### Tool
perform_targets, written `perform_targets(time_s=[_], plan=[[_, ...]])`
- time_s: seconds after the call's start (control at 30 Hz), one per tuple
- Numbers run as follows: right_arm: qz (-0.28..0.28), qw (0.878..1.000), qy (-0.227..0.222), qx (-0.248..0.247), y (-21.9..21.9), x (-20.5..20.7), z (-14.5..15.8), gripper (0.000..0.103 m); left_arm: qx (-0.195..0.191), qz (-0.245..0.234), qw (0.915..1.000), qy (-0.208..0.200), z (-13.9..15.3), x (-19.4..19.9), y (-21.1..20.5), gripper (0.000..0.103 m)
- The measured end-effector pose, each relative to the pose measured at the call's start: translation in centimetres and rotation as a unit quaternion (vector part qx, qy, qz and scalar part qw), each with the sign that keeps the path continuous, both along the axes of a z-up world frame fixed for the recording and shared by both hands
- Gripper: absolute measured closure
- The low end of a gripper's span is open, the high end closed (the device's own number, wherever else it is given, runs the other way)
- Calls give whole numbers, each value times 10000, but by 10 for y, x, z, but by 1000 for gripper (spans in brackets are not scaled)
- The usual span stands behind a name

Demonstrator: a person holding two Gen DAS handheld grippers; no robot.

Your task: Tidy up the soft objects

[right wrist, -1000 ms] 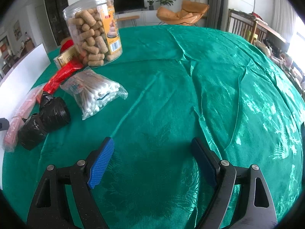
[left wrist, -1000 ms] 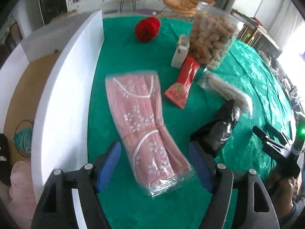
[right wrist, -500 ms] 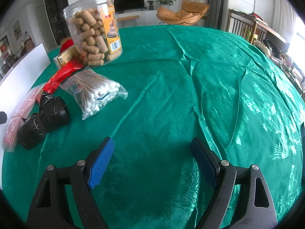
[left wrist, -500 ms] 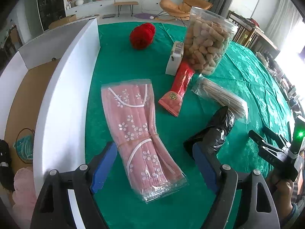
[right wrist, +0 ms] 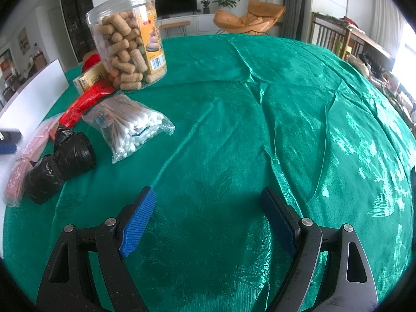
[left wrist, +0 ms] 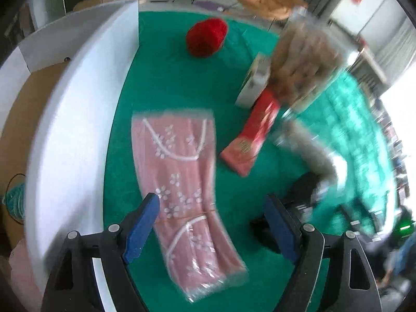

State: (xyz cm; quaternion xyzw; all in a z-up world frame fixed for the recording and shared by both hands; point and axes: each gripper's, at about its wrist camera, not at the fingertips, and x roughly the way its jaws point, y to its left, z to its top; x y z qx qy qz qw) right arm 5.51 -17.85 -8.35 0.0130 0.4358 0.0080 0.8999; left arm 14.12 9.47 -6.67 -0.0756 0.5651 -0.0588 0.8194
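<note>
A pink flowered pack of masks in clear plastic point(left wrist: 182, 176) lies on the green tablecloth beside a white box point(left wrist: 65, 119). My left gripper point(left wrist: 210, 223) is open and empty, its fingers straddling the pack's near half from above. A red ball of yarn point(left wrist: 206, 36) sits farther back. A black plastic roll point(right wrist: 59, 163) lies to the right of the pack. My right gripper point(right wrist: 208, 221) is open and empty above bare cloth. The pack's edge also shows in the right wrist view point(right wrist: 26, 161).
A clear jar of snack sticks point(right wrist: 130, 49), a red packet point(left wrist: 252, 140), a small white carton point(left wrist: 253, 83) and a bag of cotton swabs point(right wrist: 130, 127) stand on the table. The white box holds teal yarn point(left wrist: 15, 202) and something pink point(left wrist: 15, 267).
My left gripper has moved forward and lower over the pink pack, which now lies between its fingers; the view is blurred by motion. My right gripper has not moved.
</note>
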Motion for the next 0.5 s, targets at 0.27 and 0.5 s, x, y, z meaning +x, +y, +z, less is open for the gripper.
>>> perform_targets(time_s=[0.27,0.5], plan=[[17,10000,3,26,1,1,0,16,1135,172,9917,-575,-13,-28,-17,22],[29,10000,6,18,2,1,-1,16,901,414,9947,-269,-37,-16,-3,15]])
